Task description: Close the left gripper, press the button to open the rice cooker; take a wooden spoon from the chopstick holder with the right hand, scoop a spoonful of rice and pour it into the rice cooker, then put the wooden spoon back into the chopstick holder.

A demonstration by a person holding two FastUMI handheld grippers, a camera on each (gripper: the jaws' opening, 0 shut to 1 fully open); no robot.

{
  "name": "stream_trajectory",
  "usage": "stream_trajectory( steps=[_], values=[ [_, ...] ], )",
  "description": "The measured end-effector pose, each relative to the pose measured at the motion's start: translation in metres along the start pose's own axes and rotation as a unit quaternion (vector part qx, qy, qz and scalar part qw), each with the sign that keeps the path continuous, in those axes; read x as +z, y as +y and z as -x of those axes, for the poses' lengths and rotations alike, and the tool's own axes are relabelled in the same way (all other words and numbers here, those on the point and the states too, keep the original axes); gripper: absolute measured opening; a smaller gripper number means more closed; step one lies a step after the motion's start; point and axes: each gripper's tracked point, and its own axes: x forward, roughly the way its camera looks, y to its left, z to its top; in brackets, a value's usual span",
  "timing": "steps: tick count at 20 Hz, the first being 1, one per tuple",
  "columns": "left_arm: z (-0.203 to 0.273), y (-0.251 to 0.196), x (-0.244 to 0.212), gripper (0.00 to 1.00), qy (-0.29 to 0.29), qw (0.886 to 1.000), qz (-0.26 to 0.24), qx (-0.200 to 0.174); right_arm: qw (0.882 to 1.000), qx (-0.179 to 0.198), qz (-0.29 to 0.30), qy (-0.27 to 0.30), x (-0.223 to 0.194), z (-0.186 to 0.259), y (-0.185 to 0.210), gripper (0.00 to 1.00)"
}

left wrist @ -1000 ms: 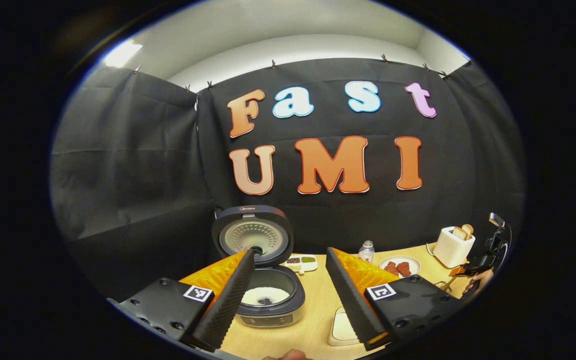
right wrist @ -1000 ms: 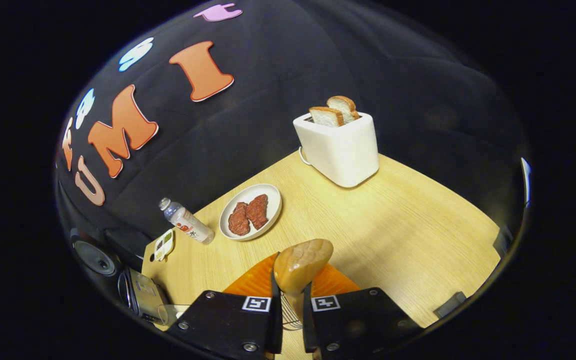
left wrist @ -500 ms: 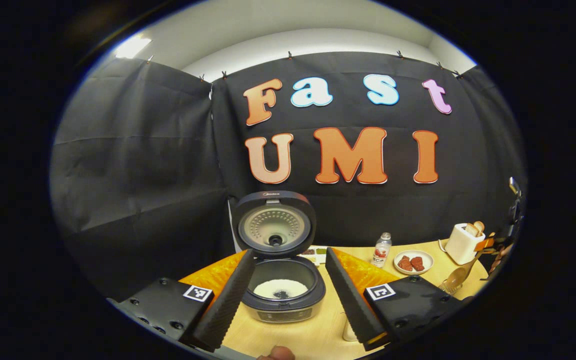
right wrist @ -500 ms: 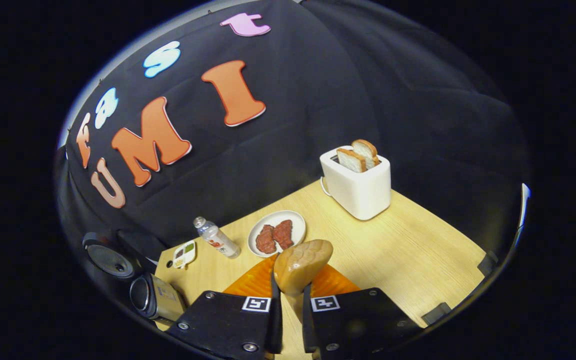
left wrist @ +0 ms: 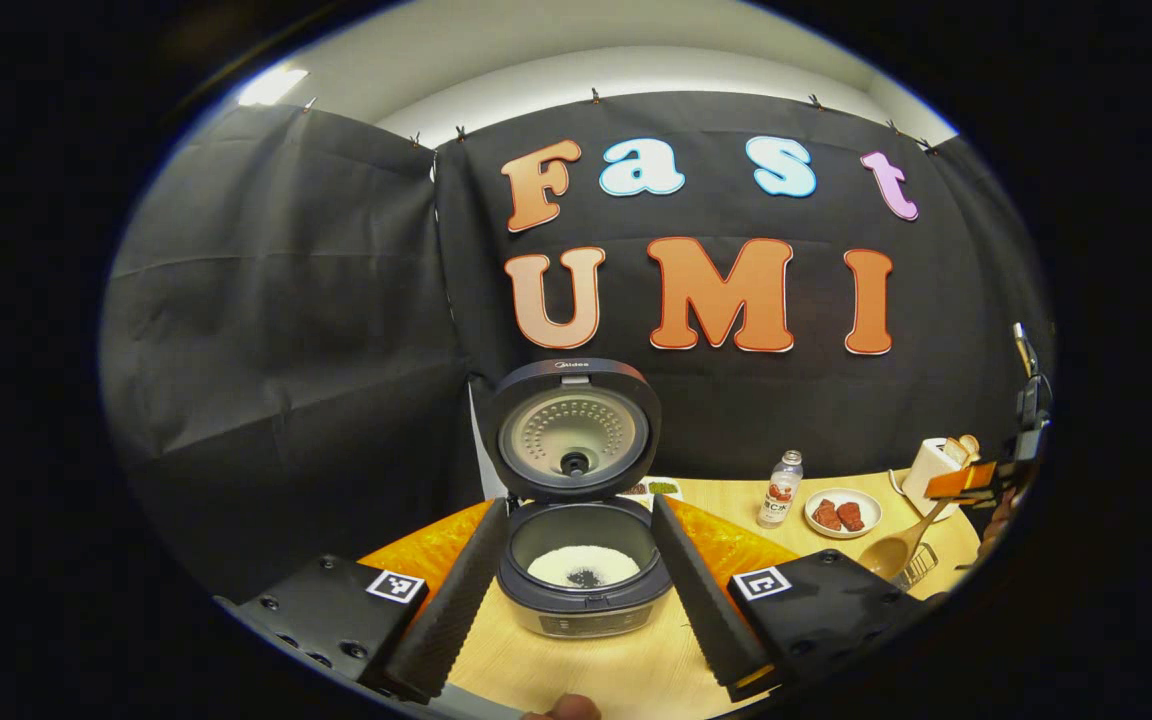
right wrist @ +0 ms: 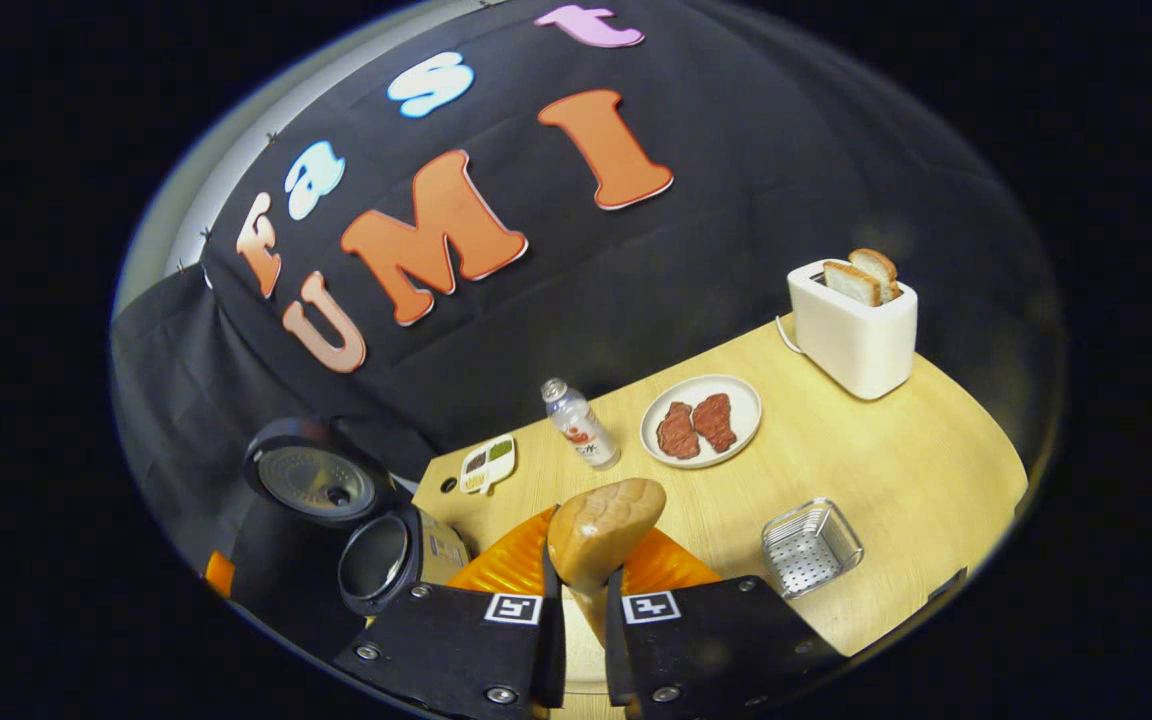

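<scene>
The table [right wrist: 876,470] now shows more of itself in the right gripper view than a second ago: the chopstick holder [right wrist: 812,547], a wire basket, has come into sight. Left to right stand one rice cooker [right wrist: 391,555] with lid up, one bottle [right wrist: 582,426], one plate [right wrist: 736,438], one toaster [right wrist: 852,332]. The left hand-held gripper [left wrist: 576,585] gapes wide, holding nothing; the right hand-held gripper [right wrist: 576,640] pinches the wooden spoon [right wrist: 604,525].
</scene>
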Motion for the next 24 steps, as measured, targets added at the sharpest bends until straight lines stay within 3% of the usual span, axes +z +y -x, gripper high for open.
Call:
stream_trajectory(
  steps=[5,13,17,24],
  values=[
    [0.005,0.019,-0.006,0.95,0.004,1.0,-0.009,0.012,0.994,-0.033,0.105,0.011,-0.048,-0.023,0.0,0.16],
    [-0.001,0.037,-0.013,0.98,0.013,1.0,-0.015,0.014,0.978,-0.079,0.195,-0.011,-0.092,-0.04,-0.005,0.15],
    [-0.007,0.041,-0.019,0.96,0.026,0.999,-0.019,0.008,0.982,-0.082,0.167,-0.016,-0.107,-0.043,-0.004,0.16],
    [-0.018,0.047,-0.024,0.95,0.036,0.999,-0.028,0.003,0.995,-0.065,0.074,0.002,-0.124,-0.052,0.03,0.16]
  ],
)
